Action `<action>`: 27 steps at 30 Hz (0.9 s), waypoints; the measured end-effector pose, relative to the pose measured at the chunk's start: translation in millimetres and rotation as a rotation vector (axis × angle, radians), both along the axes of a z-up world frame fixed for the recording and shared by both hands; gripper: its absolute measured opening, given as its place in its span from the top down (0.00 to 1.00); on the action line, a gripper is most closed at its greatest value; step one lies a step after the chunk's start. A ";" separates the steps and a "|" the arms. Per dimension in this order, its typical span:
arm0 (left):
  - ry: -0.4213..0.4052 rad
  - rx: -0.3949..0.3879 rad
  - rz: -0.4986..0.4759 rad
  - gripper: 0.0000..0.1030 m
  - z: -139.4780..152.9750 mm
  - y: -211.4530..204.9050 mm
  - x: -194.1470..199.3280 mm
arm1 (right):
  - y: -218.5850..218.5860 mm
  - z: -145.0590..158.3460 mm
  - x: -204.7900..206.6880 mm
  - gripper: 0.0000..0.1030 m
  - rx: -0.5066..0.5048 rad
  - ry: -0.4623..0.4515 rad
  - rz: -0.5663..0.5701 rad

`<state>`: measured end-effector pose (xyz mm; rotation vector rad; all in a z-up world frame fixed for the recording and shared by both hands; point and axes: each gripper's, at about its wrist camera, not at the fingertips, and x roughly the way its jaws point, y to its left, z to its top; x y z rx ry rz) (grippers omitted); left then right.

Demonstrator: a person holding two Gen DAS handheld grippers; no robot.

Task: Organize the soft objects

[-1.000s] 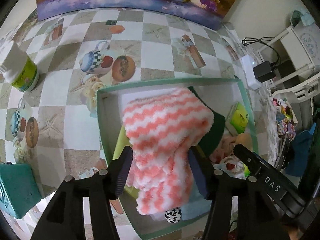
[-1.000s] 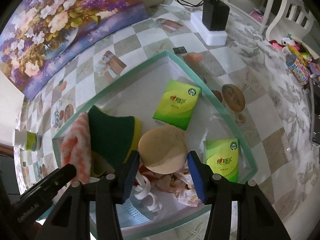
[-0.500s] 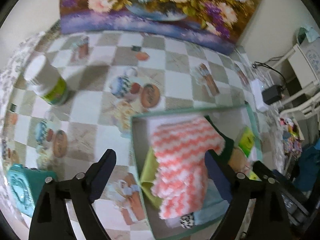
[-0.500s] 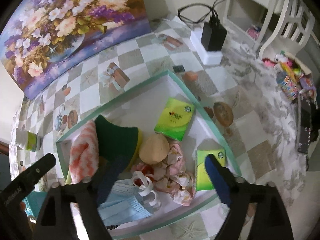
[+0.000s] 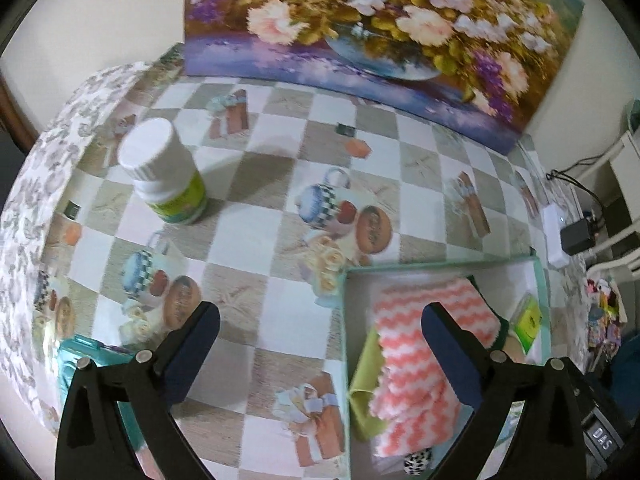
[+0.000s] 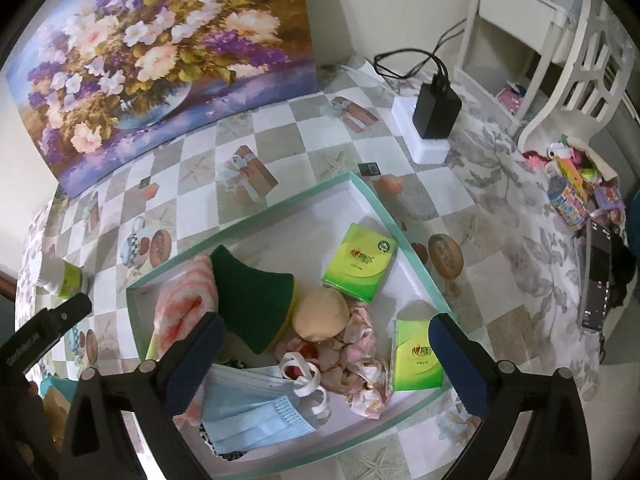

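Released, the fuzzy pink-white zigzag cloth [image 5: 424,356] lies folded in the tray [image 5: 345,360] (both grippers [image 5: 320,344] [image 6: 320,354] gape empty).

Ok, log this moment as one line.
left gripper: open, empty | right gripper: open, empty | pink towel: in tray

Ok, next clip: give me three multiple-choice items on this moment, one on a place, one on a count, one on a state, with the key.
1. Where does the pink-and-white cloth lie?
A. in the teal-rimmed box
B. beside the white bottle
C. on the painting

2. How many green tissue packs are in the box?
A. one
B. two
C. four

3. How is the left claw?
A. shut on the cloth
B. shut on the bottle
C. open, holding nothing

Key: A, the cloth sits inside the box walls; B, one pack by the far wall and another near the right claw; C, its fingers stand wide apart.
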<state>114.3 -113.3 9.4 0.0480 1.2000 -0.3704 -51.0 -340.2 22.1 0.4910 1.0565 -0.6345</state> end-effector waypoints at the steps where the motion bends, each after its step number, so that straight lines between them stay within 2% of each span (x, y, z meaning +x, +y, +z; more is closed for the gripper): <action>1: -0.008 0.007 0.005 0.02 1.5 2.1 0.8 | 1.6 2.1 0.5 0.00 -0.003 -0.002 0.005; 9: -0.086 0.075 0.006 0.02 21.0 10.4 -2.7 | 13.3 11.8 0.2 0.00 -0.030 0.001 0.027; 17: -0.142 0.133 0.022 0.02 35.9 22.3 -22.3 | 24.1 13.0 -6.1 0.00 -0.040 0.013 0.035; 20: -0.142 0.165 0.054 0.02 32.7 30.5 -32.3 | 29.1 12.7 -9.7 0.00 -0.038 0.014 0.036; 27: -0.084 0.171 0.061 0.02 19.3 44.9 -48.4 | 50.8 5.7 -17.4 0.00 -0.038 0.036 0.071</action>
